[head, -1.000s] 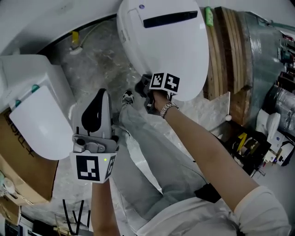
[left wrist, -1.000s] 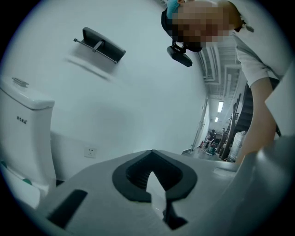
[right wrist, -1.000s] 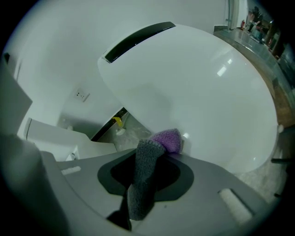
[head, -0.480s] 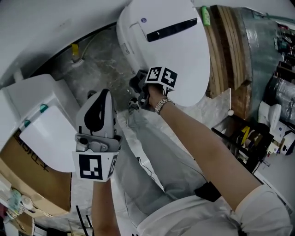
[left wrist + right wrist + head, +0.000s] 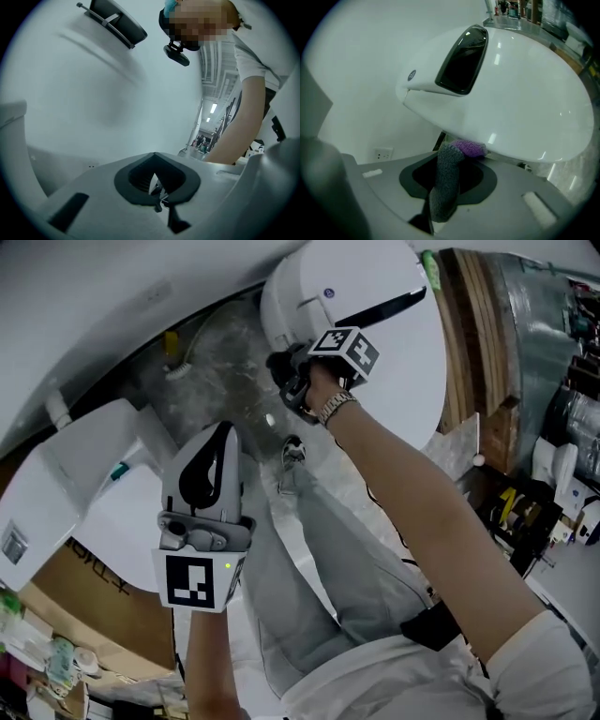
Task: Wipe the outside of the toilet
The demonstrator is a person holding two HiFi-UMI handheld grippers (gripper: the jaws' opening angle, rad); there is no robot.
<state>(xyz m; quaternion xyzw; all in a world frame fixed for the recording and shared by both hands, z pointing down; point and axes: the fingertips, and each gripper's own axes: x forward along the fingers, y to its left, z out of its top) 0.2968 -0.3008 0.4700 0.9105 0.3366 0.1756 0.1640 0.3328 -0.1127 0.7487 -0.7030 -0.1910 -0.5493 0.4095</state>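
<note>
Wiping along the left flank of the toilet [image 5: 394,334] with the right gripper [image 5: 286,381]. Over the last second it has run from the near, lower part of the shell toward the far end by the wall. The stroke looks to be advancing front to back on that side.

- Right jaws are clamped on a grey and purple knitted cloth [image 5: 449,180]. The purple end is pressed against the underside of the white shell, just below the lid with the dark panel [image 5: 461,61].
- Left gripper [image 5: 158,202] is parked near, over the person's lap, and tilted up at the wall. Its jaws are together with nothing between them. No real change there.
- My read is that the left side is partly done. The right flank, the front and the top aren't being touched now.

Surface: glossy, curved and hard. The cloth should slide easily, but holding contact around the curve needs the wrist to follow it.

Room:
- marbled floor [image 5: 220,367] with a yellow-capped fitting [image 5: 171,341] at the wall
- a second white toilet [image 5: 84,484] on the left
- stacked wood planks [image 5: 469,343] on the right
- a wall socket [image 5: 383,153] low behind the toilet
</note>
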